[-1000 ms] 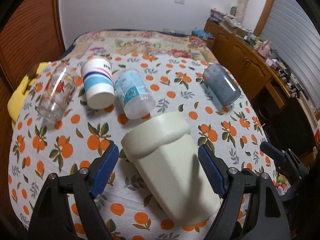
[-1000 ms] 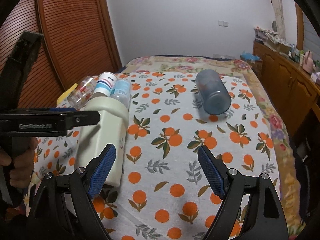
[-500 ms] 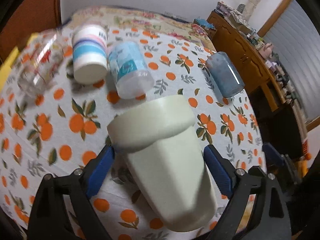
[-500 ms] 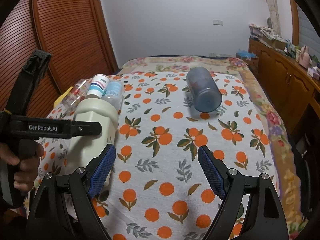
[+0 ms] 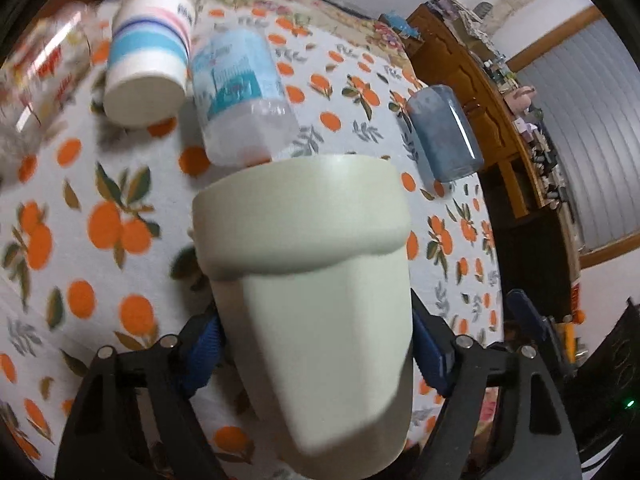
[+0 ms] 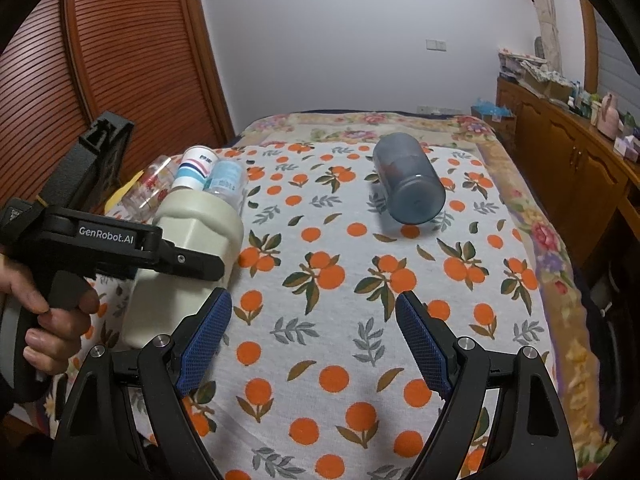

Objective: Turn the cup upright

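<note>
My left gripper (image 5: 316,356) clamps the cream cup (image 5: 320,288), long axis pointing away; my right gripper (image 6: 312,344) gapes empty alongside.

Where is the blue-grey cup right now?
The blue-grey cup lies on its side on the orange-print cloth, alone on the right, ahead of the open right gripper.

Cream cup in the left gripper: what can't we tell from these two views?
- Cream cup: its open end faces away in the left wrist view, so the inside is hidden.
- Its base in the right wrist view: hidden behind the left gripper's handle, so contact with the tablecloth is unclear.
- Left gripper: the cup covers both pads.
- Clear glass: blurred and cut off by the left edge.
</note>
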{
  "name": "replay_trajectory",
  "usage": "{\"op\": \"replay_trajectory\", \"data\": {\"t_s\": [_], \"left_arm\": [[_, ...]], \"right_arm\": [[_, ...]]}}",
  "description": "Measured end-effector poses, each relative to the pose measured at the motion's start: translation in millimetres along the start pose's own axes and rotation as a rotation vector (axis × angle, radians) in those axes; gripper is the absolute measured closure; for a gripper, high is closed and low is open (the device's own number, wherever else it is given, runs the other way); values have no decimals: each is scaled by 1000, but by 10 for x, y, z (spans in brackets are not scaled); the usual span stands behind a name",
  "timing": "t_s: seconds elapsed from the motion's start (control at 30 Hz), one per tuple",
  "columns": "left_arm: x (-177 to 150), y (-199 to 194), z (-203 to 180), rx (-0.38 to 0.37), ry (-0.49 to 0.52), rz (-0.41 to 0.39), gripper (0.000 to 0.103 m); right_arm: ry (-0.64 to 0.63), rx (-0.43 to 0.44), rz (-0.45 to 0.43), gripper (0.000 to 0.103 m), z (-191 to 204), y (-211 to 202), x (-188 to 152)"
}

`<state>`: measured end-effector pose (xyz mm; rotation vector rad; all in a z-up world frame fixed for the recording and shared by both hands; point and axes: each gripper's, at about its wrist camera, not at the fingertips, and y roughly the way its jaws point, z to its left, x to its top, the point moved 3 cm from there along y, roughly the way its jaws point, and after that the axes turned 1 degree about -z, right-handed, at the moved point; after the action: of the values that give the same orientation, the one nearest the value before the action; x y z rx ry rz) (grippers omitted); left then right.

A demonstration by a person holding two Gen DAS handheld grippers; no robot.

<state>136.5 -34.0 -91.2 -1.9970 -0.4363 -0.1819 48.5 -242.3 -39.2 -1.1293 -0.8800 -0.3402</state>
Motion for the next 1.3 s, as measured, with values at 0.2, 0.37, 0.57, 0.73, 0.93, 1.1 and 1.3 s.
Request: {"op": "replay_trajectory", "data": {"t_s": [0.2,0.37,0.57,0.73,0.93,1.1,1.3], "left_arm": [[21,-225,-57,54,124,-125,24],[60,-364,-158,114,225,-214,25],[24,-395,-239,168,303,-279,25],[26,-307,-293,185,343,-295,25],[13,-264,-351,215,385,-317,25],[-36,-224,-341,210,390,-324,23],[-112,-221,-270,200,379,-333,22]], "right_arm": [[14,3,13,17,-30,66,-42],[19,1,22,17,-27,110,-63],[31,-2,22,17,-42,110,-67],[33,-8,27,17,-61,119,-84],[36,-12,30,17,-76,132,-95],[38,-9,20,17,-52,120,-68],[34,-12,7,17,-20,78,-32]]}}
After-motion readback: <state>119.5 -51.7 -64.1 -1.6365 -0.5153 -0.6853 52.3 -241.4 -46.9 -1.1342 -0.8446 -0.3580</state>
